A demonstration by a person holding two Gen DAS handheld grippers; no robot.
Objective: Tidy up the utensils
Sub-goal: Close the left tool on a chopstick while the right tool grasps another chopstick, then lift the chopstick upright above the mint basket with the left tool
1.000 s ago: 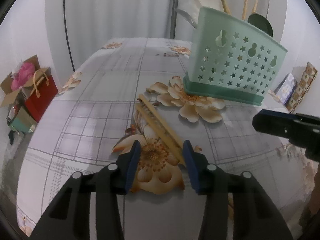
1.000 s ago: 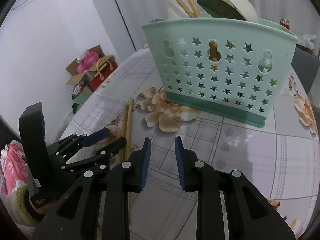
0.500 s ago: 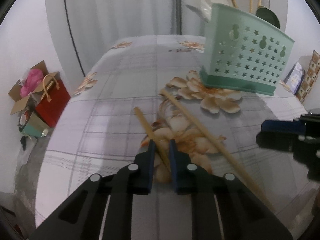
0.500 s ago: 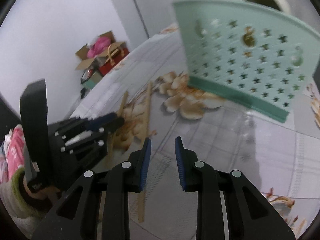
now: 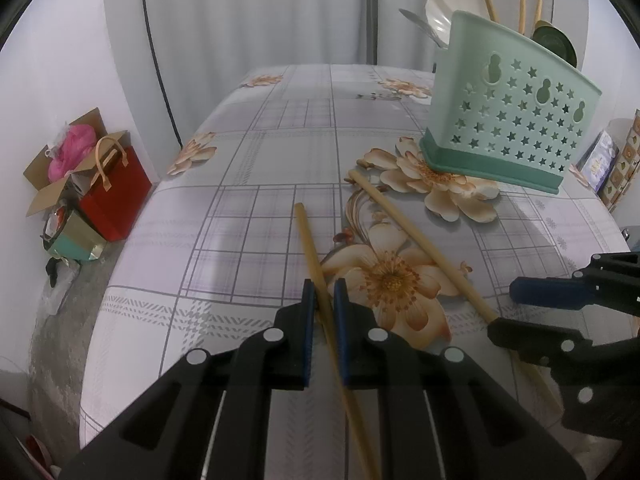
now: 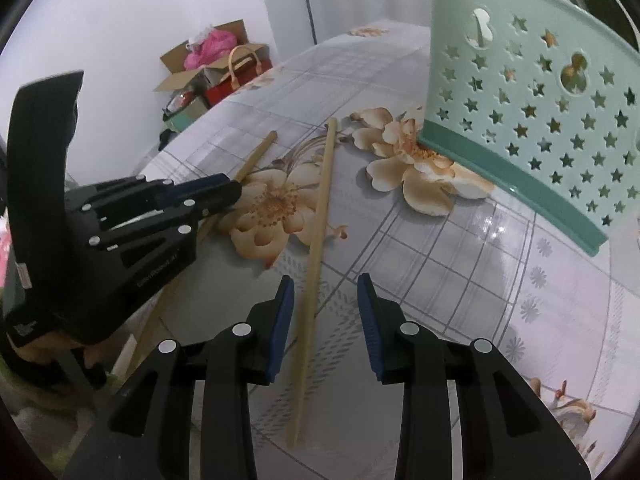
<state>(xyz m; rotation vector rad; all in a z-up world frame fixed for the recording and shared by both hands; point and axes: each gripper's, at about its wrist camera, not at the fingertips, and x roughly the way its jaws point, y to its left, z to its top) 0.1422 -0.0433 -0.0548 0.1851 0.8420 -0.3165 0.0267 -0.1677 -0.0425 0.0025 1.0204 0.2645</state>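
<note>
On flowered table [image 5: 248, 184], two chopsticks [image 5: 308, 240], one caddy [image 5: 508, 120].

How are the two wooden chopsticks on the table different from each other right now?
The left chopstick sits pinched between the narrowly set pads of the left gripper; the right chopstick lies free on the tablecloth, between the wide-open jaws of the right gripper. The right chopstick's far end reaches closer to the green caddy than the left one's. Both look alike: plain, pale wood.
</note>
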